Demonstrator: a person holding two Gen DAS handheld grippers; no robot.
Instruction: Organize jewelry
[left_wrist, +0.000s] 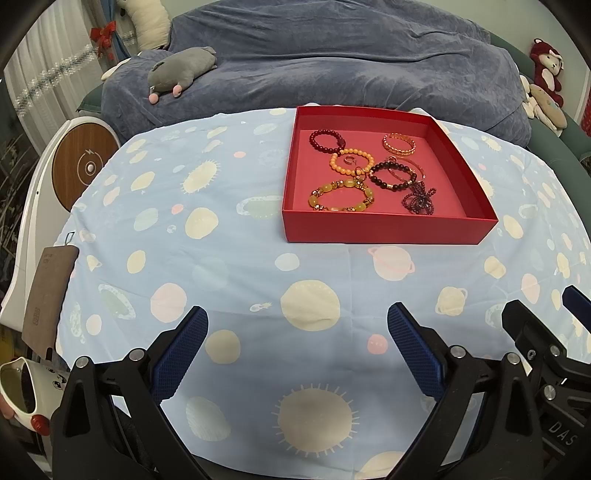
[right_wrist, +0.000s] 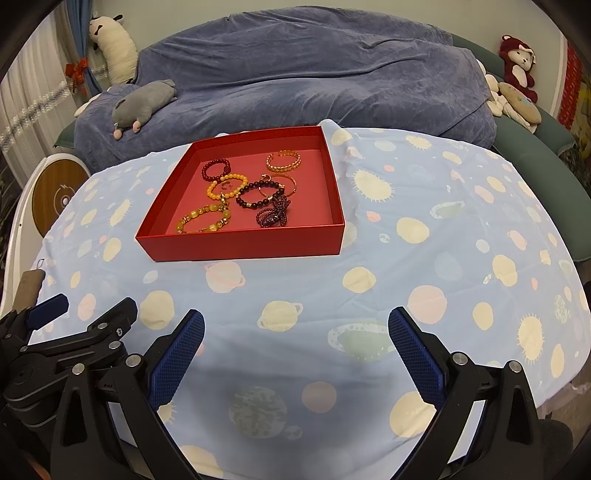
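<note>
In your left wrist view, your left gripper (left_wrist: 297, 339) had its blue-padded fingers spread wide, gripping nothing, while the shallow red cardboard tray (left_wrist: 388, 230) of beaded bracelets (left_wrist: 341, 195) sat upper centre-right. In your right wrist view, your right gripper (right_wrist: 295, 343) was equally spread; the tray (right_wrist: 240, 247) lay upper centre-left.

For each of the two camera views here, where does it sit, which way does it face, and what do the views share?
Left wrist: sits on the left hand-held gripper, low over the tablecloth, facing the red box ahead to its right; its open fingers show, with the right hand-held gripper at the right edge.
Right wrist: sits on the right hand-held gripper, facing the red box ahead to its left; its open fingers show, with the left one at the left edge.
Shared: box of bracelets, tablecloth, blue blanket.
</note>
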